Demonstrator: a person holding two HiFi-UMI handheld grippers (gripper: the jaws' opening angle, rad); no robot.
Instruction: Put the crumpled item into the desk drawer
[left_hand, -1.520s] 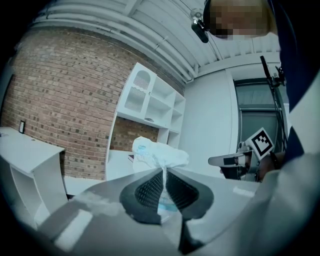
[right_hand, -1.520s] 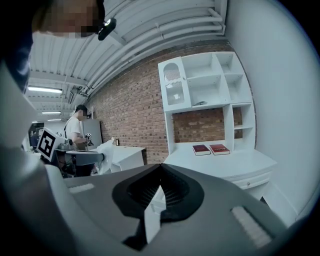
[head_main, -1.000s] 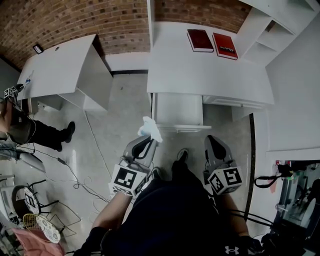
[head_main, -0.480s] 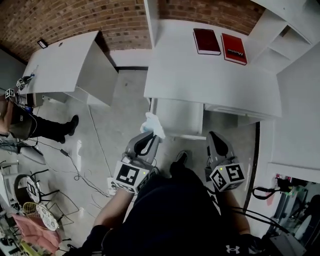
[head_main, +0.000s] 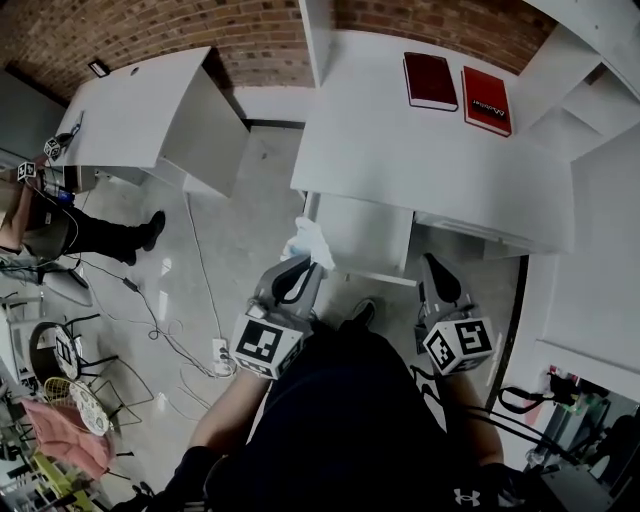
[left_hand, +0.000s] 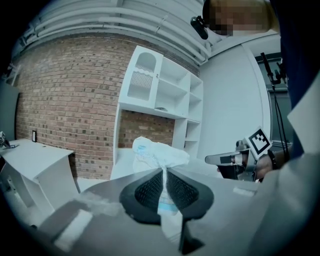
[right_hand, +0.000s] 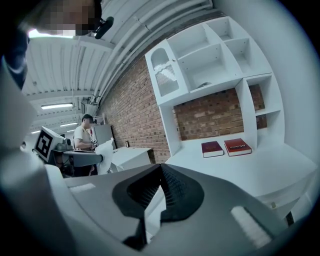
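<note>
A crumpled white item (head_main: 308, 241) sticks out of my left gripper (head_main: 299, 277), which is shut on it just off the front left corner of the open white desk drawer (head_main: 363, 231). In the left gripper view the crumpled item (left_hand: 158, 154) is pinched between the dark pads, with the desk beyond. My right gripper (head_main: 438, 279) hovers at the drawer's front right, jaws shut with nothing between them. From the right gripper view, the left gripper (right_hand: 75, 159) and the crumpled item (right_hand: 106, 151) show at the left. The drawer's inside is mostly hidden.
Two red books (head_main: 430, 80) (head_main: 486, 100) lie at the back of the white desk (head_main: 440, 160). White shelving (head_main: 590, 80) stands at the right. A second white desk (head_main: 140, 120) is at the left, with a seated person (head_main: 90, 235) and floor cables (head_main: 190, 330).
Both grippers have edged slightly forward toward the desk, the left one still carrying the crumpled item. The head view has shifted a little.
</note>
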